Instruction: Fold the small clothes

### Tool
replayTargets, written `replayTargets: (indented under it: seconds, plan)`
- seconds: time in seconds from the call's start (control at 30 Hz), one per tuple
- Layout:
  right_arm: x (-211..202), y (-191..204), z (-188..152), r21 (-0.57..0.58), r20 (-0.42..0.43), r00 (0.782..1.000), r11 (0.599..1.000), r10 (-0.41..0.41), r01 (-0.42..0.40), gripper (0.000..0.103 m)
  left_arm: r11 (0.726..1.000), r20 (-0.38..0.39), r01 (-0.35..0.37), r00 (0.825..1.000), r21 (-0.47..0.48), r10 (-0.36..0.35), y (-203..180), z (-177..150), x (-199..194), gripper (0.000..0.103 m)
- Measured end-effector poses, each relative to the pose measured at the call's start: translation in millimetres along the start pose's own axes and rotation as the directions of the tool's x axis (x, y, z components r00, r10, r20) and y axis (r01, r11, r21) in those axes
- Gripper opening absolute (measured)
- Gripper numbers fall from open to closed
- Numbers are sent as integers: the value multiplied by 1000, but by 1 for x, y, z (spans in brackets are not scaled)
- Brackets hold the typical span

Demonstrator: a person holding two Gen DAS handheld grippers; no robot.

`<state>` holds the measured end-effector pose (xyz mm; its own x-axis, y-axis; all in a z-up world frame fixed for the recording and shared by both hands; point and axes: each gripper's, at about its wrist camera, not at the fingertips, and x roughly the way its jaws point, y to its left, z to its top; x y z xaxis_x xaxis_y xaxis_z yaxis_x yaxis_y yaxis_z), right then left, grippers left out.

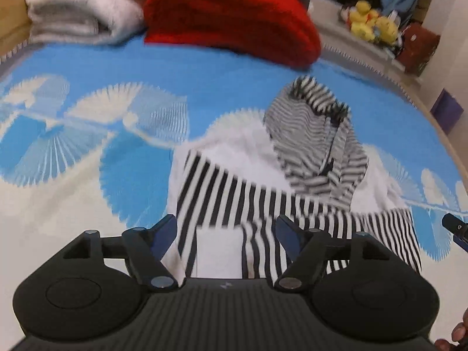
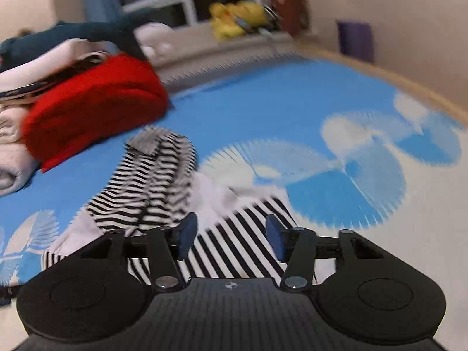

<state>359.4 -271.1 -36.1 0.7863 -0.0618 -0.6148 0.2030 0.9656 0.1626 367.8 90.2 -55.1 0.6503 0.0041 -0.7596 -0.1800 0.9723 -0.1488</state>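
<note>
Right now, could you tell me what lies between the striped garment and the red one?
Only bare blue bedspread, seen in both wrist views.

The small garment [image 1: 292, 204] is black-and-white striped with white patches. The blanket [image 1: 117, 67] beneath is bright blue with white fan shapes. Far off, a red cloth [image 1: 228, 14], a cream towel [image 1: 73, 8] and yellow plush toys [image 1: 371, 20].

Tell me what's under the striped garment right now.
The striped garment lies on a blue-and-white blanket, which shows all around it. White cloth peeks out between its striped parts. Anything else beneath is covered.
</note>
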Motion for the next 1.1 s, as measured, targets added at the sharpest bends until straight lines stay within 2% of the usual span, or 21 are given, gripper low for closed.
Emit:
replayTargets:
  seconds: [0.1,0.2,0.37,0.53,0.7,0.9,1.0,1.07,1.1]
  plan:
    - [-1,6,0,-50,22,1000,999,19,-18,57,1000,96,-14,995,14,12,-6,4,-11,82]
    - [2,6,2,-58,2,999,997,55,-54,57,999,151,-10,989,31,6,-13,7,-18,82]
    - [0,4,3,-66,-17,998,996,65,-66,57,997,179,-18,984,73,5,-24,7,-18,82]
    - [5,-7,1,-61,-74,997,998,-31,26,57,995,192,35,980,89,-52,-33,1,-22,82]
    - [4,-22,5,-43,-109,992,997,-65,60,57,993,189,28,981,119,-50,-35,-3,-17,80]
    - [0,-33,9,-129,-102,992,990,-76,62,57,985,185,14,982,171,-46,-22,-6,-12,57]
    - [1,-42,12,-139,-121,988,987,-95,78,57,980,195,-9,980,198,-30,-13,-9,-9,39]
    - [0,-50,14,-125,-130,987,989,-94,78,56,971,208,-42,978,235,-8,-10,-12,-7,21]
    - [-1,-53,15,-121,-134,987,990,-91,75,56,965,217,-63,976,254,7,-9,-14,-6,19]
